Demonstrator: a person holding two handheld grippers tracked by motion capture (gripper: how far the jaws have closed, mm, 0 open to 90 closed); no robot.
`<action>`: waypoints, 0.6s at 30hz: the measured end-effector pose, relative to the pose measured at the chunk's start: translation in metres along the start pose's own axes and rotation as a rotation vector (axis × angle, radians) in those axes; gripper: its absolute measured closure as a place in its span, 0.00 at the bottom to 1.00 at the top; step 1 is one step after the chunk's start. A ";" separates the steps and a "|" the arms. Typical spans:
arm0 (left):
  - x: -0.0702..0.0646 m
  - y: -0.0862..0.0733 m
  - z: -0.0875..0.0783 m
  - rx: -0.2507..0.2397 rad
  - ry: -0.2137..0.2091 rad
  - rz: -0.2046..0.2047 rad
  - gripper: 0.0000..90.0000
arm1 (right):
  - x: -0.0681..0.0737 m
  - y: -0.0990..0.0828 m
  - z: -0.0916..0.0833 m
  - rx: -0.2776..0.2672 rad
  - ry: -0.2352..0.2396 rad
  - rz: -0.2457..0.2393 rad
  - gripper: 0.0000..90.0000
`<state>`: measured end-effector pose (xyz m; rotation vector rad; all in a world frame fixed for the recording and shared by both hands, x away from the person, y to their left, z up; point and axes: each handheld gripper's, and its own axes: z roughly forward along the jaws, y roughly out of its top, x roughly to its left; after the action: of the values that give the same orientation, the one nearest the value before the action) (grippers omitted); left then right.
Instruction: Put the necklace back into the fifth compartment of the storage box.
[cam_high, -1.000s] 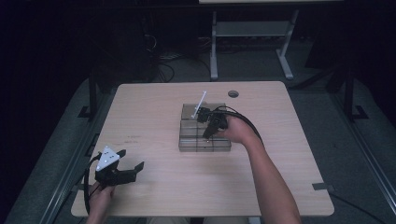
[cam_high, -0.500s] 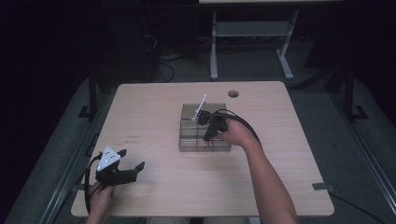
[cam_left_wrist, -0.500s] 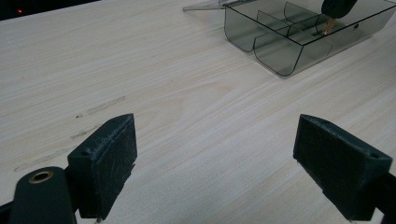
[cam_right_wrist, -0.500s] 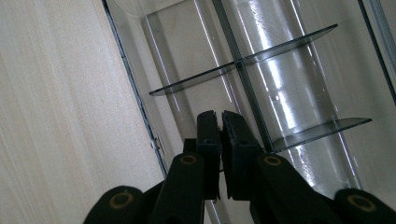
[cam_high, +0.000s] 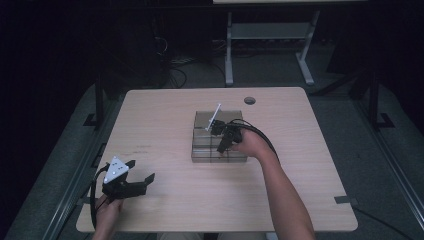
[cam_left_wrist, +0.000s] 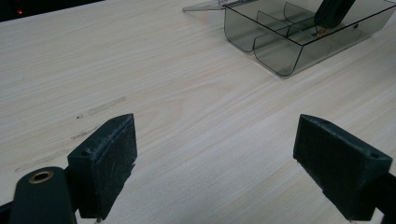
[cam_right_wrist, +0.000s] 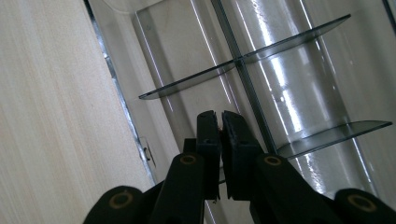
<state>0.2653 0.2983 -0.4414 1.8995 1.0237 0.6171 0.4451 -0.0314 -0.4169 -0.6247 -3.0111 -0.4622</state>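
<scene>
A clear smoke-tinted box with dividers sits in the middle of the table, its lid standing open behind it. My right gripper points down into a front compartment of the box. Its jaws are shut, with a tiny brass-coloured piece pinched between the pads. From the left gripper view the box lies far off, with the right gripper's black tip inside it. My left gripper rests near the table's front left corner, jaws wide open over bare wood.
The light wooden table has a round cable hole near its far edge. A white metal frame and cables stand on the dark floor beyond. The person's right forearm crosses the table's front right.
</scene>
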 end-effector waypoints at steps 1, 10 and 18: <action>0.000 0.000 0.000 0.000 0.000 0.000 0.14 | 0.000 0.000 0.000 0.000 0.000 0.000 0.95; 0.000 0.000 0.000 -0.002 0.001 -0.001 0.14 | -0.004 -0.003 0.005 -0.005 0.012 0.018 0.95; 0.000 0.000 0.000 0.001 0.000 0.000 0.14 | -0.003 -0.003 0.002 -0.011 0.013 0.026 0.89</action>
<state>0.2653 0.2983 -0.4416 1.9002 1.0243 0.6167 0.4469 -0.0349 -0.4205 -0.6581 -2.9865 -0.4799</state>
